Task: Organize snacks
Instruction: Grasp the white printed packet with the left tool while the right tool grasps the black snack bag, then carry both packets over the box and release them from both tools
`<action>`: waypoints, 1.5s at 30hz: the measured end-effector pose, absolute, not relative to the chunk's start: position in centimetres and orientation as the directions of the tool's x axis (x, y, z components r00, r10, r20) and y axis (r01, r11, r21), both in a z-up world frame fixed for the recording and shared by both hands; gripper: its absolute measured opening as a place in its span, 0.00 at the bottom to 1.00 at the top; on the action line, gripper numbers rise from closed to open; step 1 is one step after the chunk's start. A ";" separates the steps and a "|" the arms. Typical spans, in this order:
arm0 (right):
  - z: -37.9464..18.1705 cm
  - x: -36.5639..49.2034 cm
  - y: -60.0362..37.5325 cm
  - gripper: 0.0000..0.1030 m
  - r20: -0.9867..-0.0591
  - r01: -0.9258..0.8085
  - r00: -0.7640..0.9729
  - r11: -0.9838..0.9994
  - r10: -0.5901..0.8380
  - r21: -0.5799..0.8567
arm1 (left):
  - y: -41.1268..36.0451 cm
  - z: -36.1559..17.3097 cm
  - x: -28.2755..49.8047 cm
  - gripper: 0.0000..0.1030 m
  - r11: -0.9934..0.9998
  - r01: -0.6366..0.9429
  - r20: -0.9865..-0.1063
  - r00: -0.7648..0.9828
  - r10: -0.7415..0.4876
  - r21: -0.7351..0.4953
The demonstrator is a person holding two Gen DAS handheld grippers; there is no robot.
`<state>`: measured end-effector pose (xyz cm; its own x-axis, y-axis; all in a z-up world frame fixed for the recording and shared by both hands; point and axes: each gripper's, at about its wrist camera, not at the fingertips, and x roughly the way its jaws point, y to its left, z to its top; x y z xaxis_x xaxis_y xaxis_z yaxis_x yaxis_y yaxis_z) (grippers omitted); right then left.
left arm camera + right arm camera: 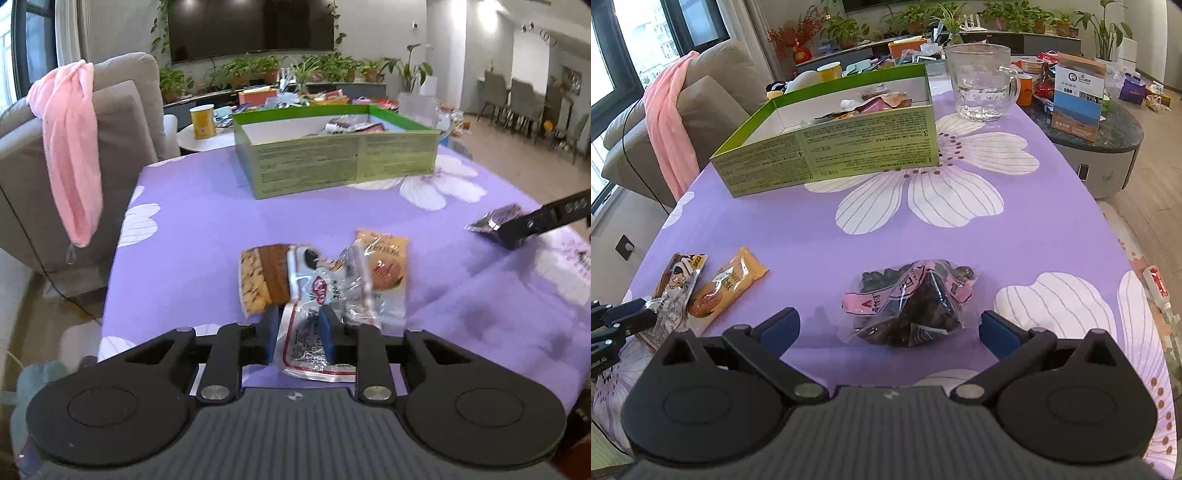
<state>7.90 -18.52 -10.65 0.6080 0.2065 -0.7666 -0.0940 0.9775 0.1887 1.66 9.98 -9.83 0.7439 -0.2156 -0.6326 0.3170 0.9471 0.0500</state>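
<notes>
Nearest you, on the purple flowered tablecloth (820, 236), your left gripper (300, 338) has its blue pads pinched onto the near end of a white crinkly snack packet (317, 295), which lies against an orange pastry packet (384, 273). Judge it light, soft and slippery: hold the flat sealed end, not the puffed middle. Your right gripper (888, 330) stands wide, touching nothing, its pads either side of a clear bag of dark snacks (910, 306). That bag looks limp and lumpy, so take it across its bulk. Farther off, toward the far left, the green box (827, 155) waits open-topped, some packets already inside, a glass mug (982, 83) just beyond to its right.
</notes>
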 end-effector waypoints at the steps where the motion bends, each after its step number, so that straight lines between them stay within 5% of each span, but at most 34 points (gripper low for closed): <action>1: -10.7 7.9 -18.5 0.66 -0.768 -0.098 0.606 0.977 0.208 0.187 | 9.8 -9.9 1.4 0.41 0.949 0.307 -0.627 0.754 -0.198 0.070; 2: -10.7 7.9 -18.4 0.66 -0.769 -0.101 0.604 0.977 0.209 0.186 | 9.6 -10.0 1.2 0.62 0.949 0.303 -0.618 0.764 -0.187 0.087; 4: -10.7 7.9 -18.4 0.66 -0.771 -0.102 0.602 0.978 0.208 0.184 | 9.2 -10.0 0.7 0.73 0.941 0.324 -0.607 0.768 -0.204 0.094; 14: -10.7 8.0 -18.5 0.67 -0.770 -0.102 0.601 0.977 0.212 0.189 | 7.4 -11.4 1.6 0.76 0.913 0.381 -0.646 0.735 -0.206 0.143; 16: -10.8 8.1 -18.6 0.67 -0.771 -0.095 0.601 0.977 0.211 0.193 | 7.9 -11.4 2.1 0.64 0.920 0.382 -0.656 0.718 -0.232 0.093; 18: -10.9 8.2 -18.7 0.66 -0.772 -0.091 0.600 0.977 0.209 0.194 | 8.1 -11.3 2.2 0.63 0.921 0.384 -0.659 0.710 -0.248 0.068; 36: -11.5 8.5 -17.4 0.66 -0.748 -0.162 0.639 0.982 0.181 0.099 | 8.1 -7.8 0.7 0.62 0.924 0.376 -0.545 0.789 -0.283 0.065; 39: -10.7 8.2 -17.6 0.57 -0.737 -0.185 0.645 0.977 0.201 0.105 | 7.9 -7.2 0.7 0.62 0.923 0.379 -0.527 0.799 -0.290 0.066; 45: -9.6 8.1 -17.3 0.57 -0.709 -0.210 0.664 0.969 0.237 0.128 | 7.2 -6.0 0.9 0.62 0.917 0.391 -0.497 0.812 -0.306 0.074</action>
<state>8.10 -17.25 -9.64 0.6642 0.2370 -0.7090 -0.2096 0.9694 0.1277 0.94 7.21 -6.04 0.8118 -0.3064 -0.4971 0.3914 0.9172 0.0739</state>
